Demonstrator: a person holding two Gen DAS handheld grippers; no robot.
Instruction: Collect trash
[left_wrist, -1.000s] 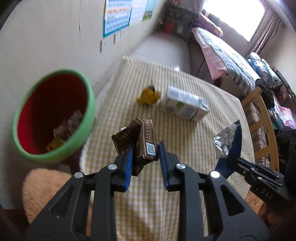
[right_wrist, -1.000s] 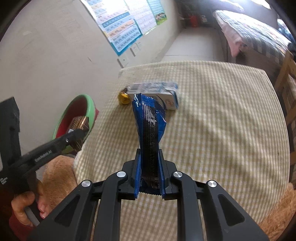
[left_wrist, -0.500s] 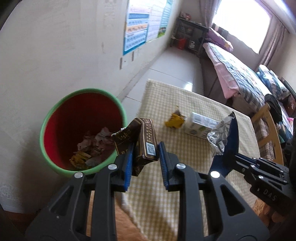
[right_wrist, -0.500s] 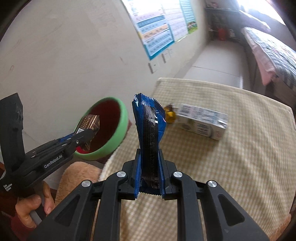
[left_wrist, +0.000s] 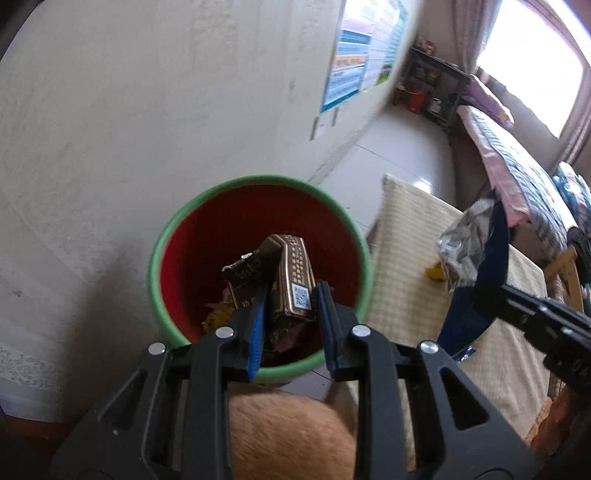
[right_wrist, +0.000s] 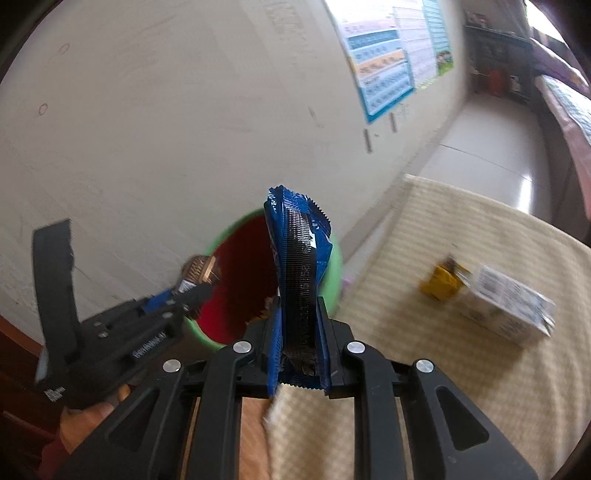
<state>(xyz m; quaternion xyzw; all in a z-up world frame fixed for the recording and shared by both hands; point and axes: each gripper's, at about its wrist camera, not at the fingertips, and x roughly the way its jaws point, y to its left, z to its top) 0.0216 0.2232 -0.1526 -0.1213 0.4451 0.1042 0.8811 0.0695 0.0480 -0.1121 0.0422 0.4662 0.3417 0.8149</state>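
Note:
My left gripper is shut on a crumpled dark brown box and holds it over the mouth of the red bin with a green rim, which has wrappers at its bottom. My right gripper is shut on a blue snack wrapper that stands upright between the jaws, just right of the bin. The left gripper and its box also show in the right wrist view. The blue wrapper shows at the right of the left wrist view.
A table with a yellow checked cloth stands right of the bin. On it lie a yellow wrapper and a white carton. A wall is close behind the bin. An orange furry cushion lies below my left gripper.
Both grippers have swung left from the table toward the bin. The brown box now hangs over the bin's mouth, and the blue wrapper has come up beside it.

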